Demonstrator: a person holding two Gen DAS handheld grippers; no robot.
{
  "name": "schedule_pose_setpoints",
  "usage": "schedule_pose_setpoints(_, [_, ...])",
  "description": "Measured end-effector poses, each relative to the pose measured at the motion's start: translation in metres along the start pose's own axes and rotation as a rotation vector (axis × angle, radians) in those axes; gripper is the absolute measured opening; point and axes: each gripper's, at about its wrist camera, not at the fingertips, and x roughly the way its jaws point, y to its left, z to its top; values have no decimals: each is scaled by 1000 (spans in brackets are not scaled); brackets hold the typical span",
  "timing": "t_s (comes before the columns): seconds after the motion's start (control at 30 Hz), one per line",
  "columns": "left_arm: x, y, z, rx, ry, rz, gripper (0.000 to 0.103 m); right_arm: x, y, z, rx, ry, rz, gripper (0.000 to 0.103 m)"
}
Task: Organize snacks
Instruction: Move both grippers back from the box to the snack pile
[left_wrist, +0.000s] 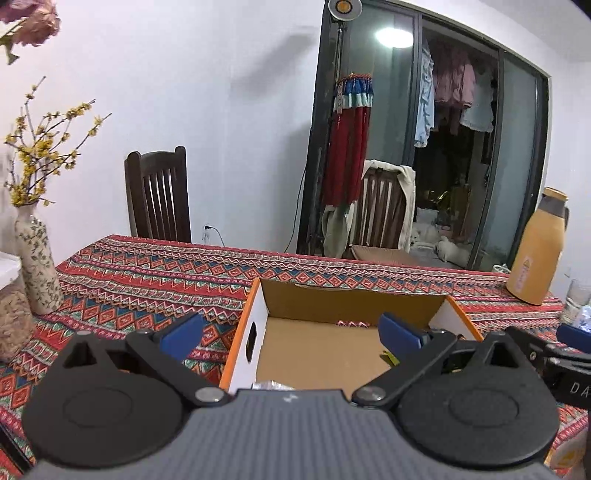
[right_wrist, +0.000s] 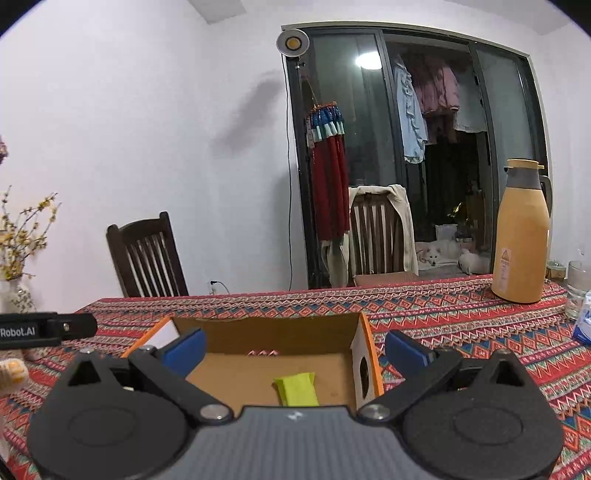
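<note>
An open cardboard box (left_wrist: 255, 317) with orange edges and white sides sits on the patterned tablecloth; it also shows in the right wrist view (right_wrist: 365, 347). A yellow-green snack packet (right_wrist: 297, 389) lies on its floor, and a silvery packet (left_wrist: 271, 386) peeks out at the near edge. My left gripper (left_wrist: 290, 332) is open and empty over the box's left part. My right gripper (right_wrist: 295, 349) is open and empty over the box's right part. The right gripper's arm shows at the right edge of the left wrist view (left_wrist: 569, 354).
A tan thermos (right_wrist: 522, 236) and a glass (right_wrist: 578, 288) stand at the far right, with a blue-white pack (right_wrist: 583, 325) near them. A floral vase (left_wrist: 37, 262) with yellow branches and a jar (left_wrist: 11, 317) stand at the left. Two wooden chairs (left_wrist: 159, 195) stand behind the table.
</note>
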Motion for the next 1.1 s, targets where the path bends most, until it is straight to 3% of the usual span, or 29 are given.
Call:
schedule_pose_setpoints(0.63, [-100, 23, -85, 30, 90, -22, 103, -106, 25, -80, -19, 114, 56, 103])
schedule_pose_setpoints(1.1, [-140, 52, -150, 29, 194, 7, 103, -164, 50, -145, -153, 219, 130, 103])
